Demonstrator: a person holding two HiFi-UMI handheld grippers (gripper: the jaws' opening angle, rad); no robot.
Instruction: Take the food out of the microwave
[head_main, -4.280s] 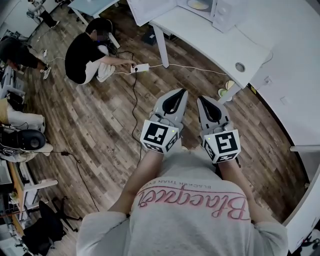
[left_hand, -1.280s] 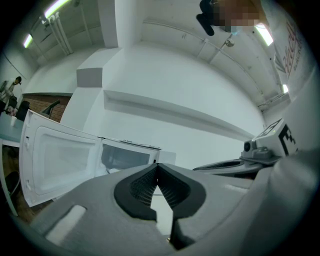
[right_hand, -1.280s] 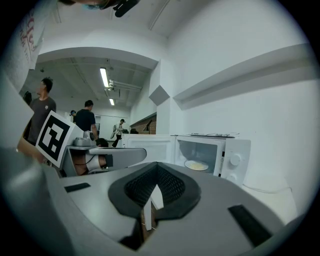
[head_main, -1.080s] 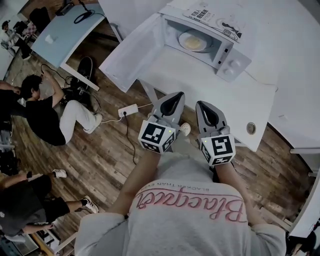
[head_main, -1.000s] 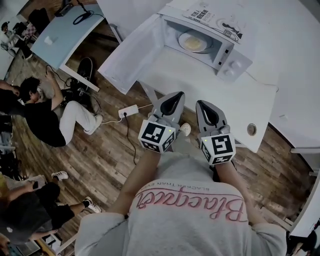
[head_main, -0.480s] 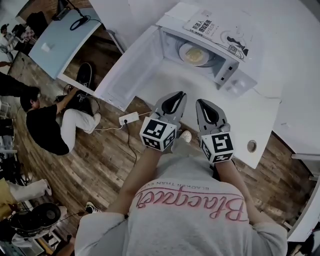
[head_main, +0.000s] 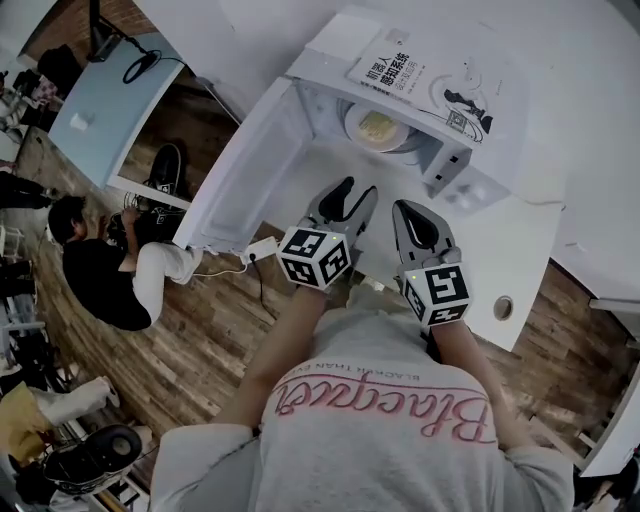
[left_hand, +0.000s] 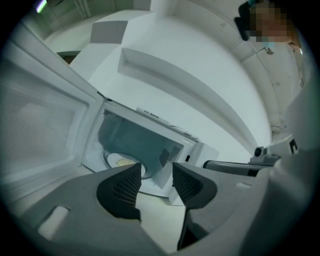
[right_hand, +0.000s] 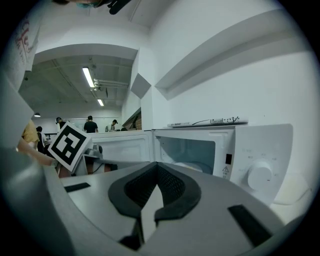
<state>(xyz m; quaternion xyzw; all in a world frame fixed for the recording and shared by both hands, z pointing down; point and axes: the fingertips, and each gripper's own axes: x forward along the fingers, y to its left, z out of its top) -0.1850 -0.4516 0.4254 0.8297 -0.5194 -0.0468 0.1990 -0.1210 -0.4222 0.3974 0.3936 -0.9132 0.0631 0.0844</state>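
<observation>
A white microwave (head_main: 470, 185) stands on the table with its door (head_main: 245, 170) swung open to the left. Inside it, a plate of yellowish food (head_main: 378, 128) rests on the turntable; the left gripper view shows the plate (left_hand: 121, 161) just beyond my jaws. My left gripper (head_main: 358, 190) is over the table in front of the cavity, its jaws opening with nothing between them (left_hand: 156, 172). To its right, my right gripper (head_main: 405, 207) is shut and empty, level with the microwave's front (right_hand: 250, 150).
A book (head_main: 420, 80) lies on top of the microwave. The white table (head_main: 520, 260) extends to the right. A person (head_main: 100, 270) crouches on the wooden floor at left, near a power strip (head_main: 262, 247) and a blue-grey desk (head_main: 100, 105).
Both grippers have moved forward over the table toward the open microwave, which now sits closer in the head view. The left gripper's jaws have parted; the right stays shut.
</observation>
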